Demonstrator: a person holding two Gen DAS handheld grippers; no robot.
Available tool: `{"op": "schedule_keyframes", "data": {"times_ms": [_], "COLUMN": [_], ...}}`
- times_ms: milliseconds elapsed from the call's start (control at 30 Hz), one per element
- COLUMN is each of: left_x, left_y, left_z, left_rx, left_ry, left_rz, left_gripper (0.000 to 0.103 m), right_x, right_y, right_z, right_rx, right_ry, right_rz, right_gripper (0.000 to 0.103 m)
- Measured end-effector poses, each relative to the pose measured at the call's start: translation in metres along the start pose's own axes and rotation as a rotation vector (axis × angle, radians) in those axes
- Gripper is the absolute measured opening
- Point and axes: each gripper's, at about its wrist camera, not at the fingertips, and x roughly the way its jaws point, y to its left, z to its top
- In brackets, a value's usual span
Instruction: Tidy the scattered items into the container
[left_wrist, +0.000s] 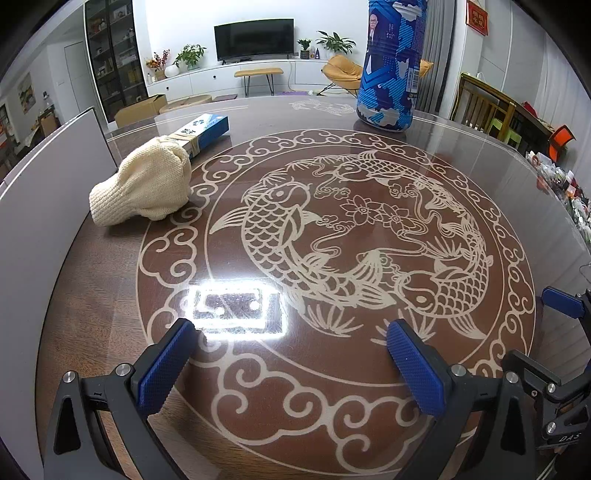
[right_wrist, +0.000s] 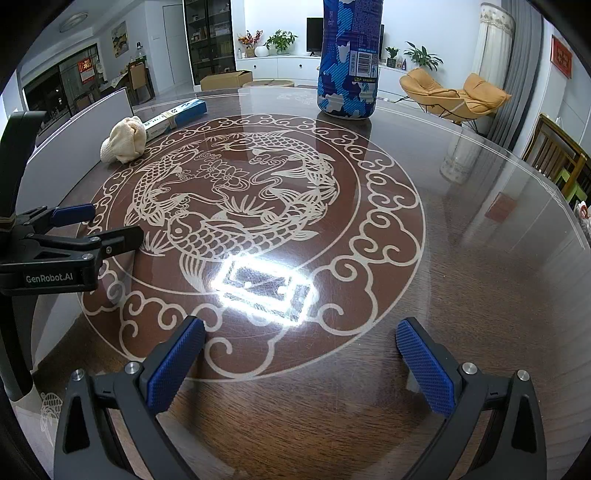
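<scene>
Presently both the left gripper (left_wrist: 291, 334) and right gripper (right_wrist: 301, 332) gape wide, empty; cream cloth (left_wrist: 144, 184) lies touching the blue box (left_wrist: 203, 131), well apart from the bottle (left_wrist: 393, 62).

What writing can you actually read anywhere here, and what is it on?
"GenRobot.AI": on the left tongs, seen from the right camera.
"DAS", cut off: on the right tongs, at the left view's edge.
Blue bottle: barcode and print, too small.
Blue box: characters, too blurred.
Red wall signs: unreadable.

Cloth (left_wrist: 142, 184) against box (left_wrist: 205, 131) at table's (left_wrist: 332, 369) left — bottle (left_wrist: 393, 66) behind.
</scene>
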Motion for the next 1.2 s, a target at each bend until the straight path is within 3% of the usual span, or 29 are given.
{"op": "schedule_keyframes", "data": {"times_ms": [1200], "left_x": [-0.0011], "left_y": [-0.0001], "left_z": [0.0004], "left_rx": [0.001], "left_ry": [-0.002], "left_rz": [0.0], "left_gripper": [0.103], "right_x": [-0.0001], "right_y": [0.0], "right_z": [-0.0001], "right_rx": [0.005], "right_ry": [-0.01], "right_rz": [-0.002], "right_gripper": [0.103]}}
